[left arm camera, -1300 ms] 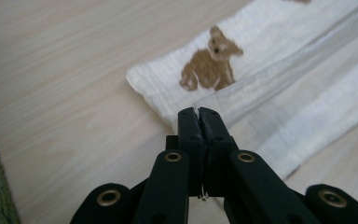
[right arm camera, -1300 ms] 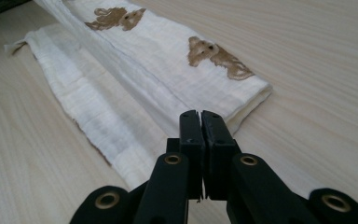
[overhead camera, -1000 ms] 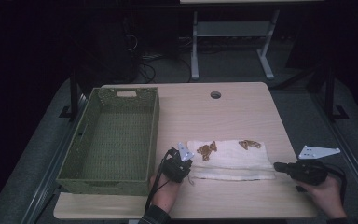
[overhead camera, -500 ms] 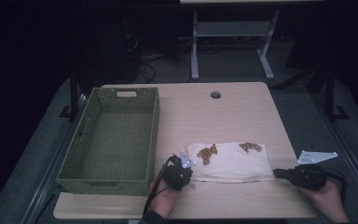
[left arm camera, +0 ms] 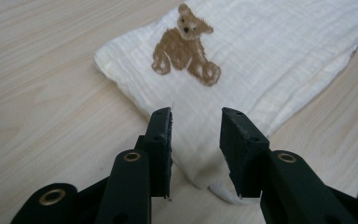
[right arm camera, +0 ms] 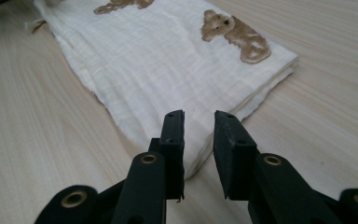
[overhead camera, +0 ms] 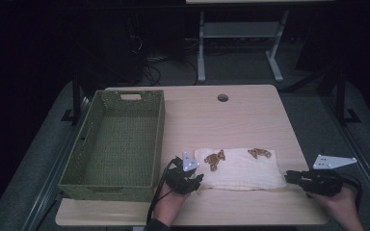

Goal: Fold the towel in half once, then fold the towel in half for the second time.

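Lying lower centre of the high view, the cloth is running its long axis left-right on the tabletop. Left tongs and right tongs are bracketing its ends, jaws just opening, narrowly parted, gripping nothing.

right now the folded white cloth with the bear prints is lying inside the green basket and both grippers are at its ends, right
Not quite. The cloth lies on the table, to the right of the green basket, not inside it; the high view shows this. The rest holds: the left gripper is at its left end and the right gripper at its right end.
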